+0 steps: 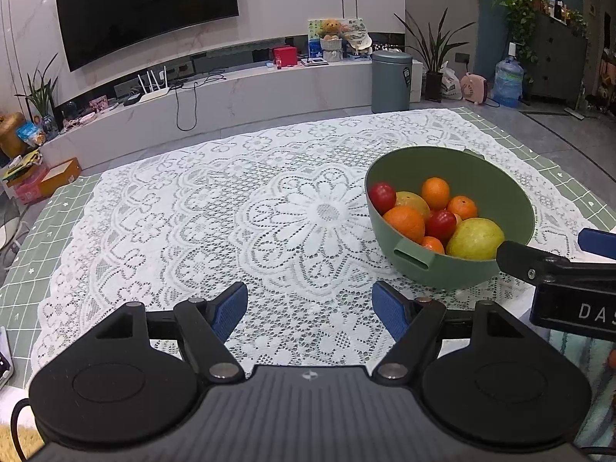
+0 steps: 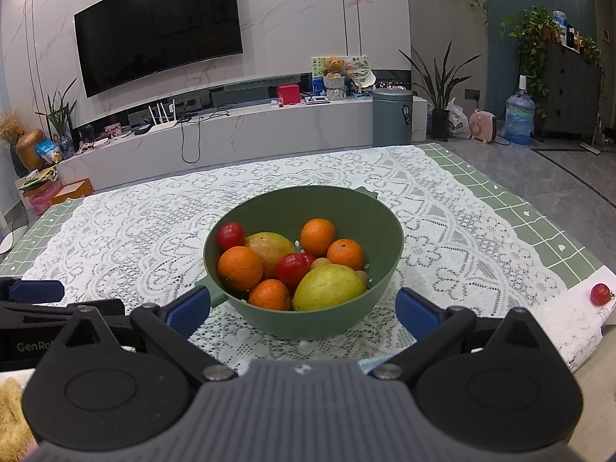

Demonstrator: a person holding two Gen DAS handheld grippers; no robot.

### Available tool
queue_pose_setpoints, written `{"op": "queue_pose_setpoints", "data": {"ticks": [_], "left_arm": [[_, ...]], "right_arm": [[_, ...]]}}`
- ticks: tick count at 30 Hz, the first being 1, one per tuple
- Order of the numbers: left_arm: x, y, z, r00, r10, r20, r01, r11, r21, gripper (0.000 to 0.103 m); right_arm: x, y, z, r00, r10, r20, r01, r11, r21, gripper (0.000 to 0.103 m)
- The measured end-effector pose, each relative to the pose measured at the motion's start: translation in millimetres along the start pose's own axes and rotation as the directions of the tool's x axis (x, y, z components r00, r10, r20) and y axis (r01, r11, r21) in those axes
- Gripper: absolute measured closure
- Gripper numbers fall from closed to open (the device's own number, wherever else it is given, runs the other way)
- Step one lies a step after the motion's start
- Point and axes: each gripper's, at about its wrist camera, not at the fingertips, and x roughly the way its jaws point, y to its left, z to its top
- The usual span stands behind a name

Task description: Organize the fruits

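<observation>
Blue-padded left gripper [image 1: 310,310]: jaws spread wide, nothing between them, poised over bare lace cloth [image 1: 231,211]. Right gripper [image 2: 302,308]: jaws likewise spread wide, empty, one pad on each side of the near wall of the bowl [image 2: 308,325], not touching it. Right gripper also seen in the left view at the right edge [image 1: 558,258], just beside the bowl [image 1: 442,269]. Left gripper seen in the right view at the left edge [image 2: 36,292].

Bowl: green, handled, upright on the lace cloth [image 2: 462,261], ahead and right of the left gripper, directly ahead of the right gripper.

Contents, as seen from the right wrist:
- Large yellow-green fruit [image 2: 329,287] at near right.
- Second yellow-green fruit [image 2: 269,246] behind it, partly covered.
- Oranges: near left [image 2: 240,267], near centre [image 2: 269,294], far centre [image 2: 317,236], far right [image 2: 345,254].
- Red tomatoes: far left [image 2: 231,235], centre [image 2: 292,269].
- Small pale items low in the pile; kind cannot be told.

Outside the bowl: one red tomato [image 2: 601,294] alone near the right table edge, well apart from the bowl.

Under the lace: green grid-pattern mat [image 2: 539,223], exposed along the borders.

Beyond the table: TV [image 2: 158,27] on the wall, grey bin [image 2: 392,117] on the floor.
</observation>
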Motion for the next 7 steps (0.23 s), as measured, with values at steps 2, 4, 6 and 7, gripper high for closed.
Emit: {"op": "queue_pose_setpoints", "data": {"ticks": [2, 4, 6, 7], "left_arm": [[-0.5, -0.2, 0.2, 1.000, -0.002, 0.002, 0.002, 1.000, 0.002, 0.017], [-1.3, -1.0, 0.2, 1.000, -0.008, 0.007, 0.007, 1.000, 0.005, 0.017], [-2.2, -2.6, 0.3, 1.000, -0.008, 0.011, 0.007, 1.000, 0.009, 0.017], [-2.5, -3.2, 0.5, 1.000, -0.007, 0.011, 0.007, 1.000, 0.011, 0.017]], "right_arm": [[0.2, -0.6, 0.2, 1.000, 0.002, -0.001, -0.002, 1.000, 0.002, 0.004], [-0.1, -1.4, 0.3, 1.000, 0.003, -0.002, -0.003, 1.000, 0.003, 0.004], [-0.4, -2.0, 0.6, 1.000, 0.005, -0.002, -0.005, 1.000, 0.005, 0.004], [-0.7, -2.2, 0.4, 1.000, 0.007, -0.002, -0.007, 1.000, 0.006, 0.004]]}}
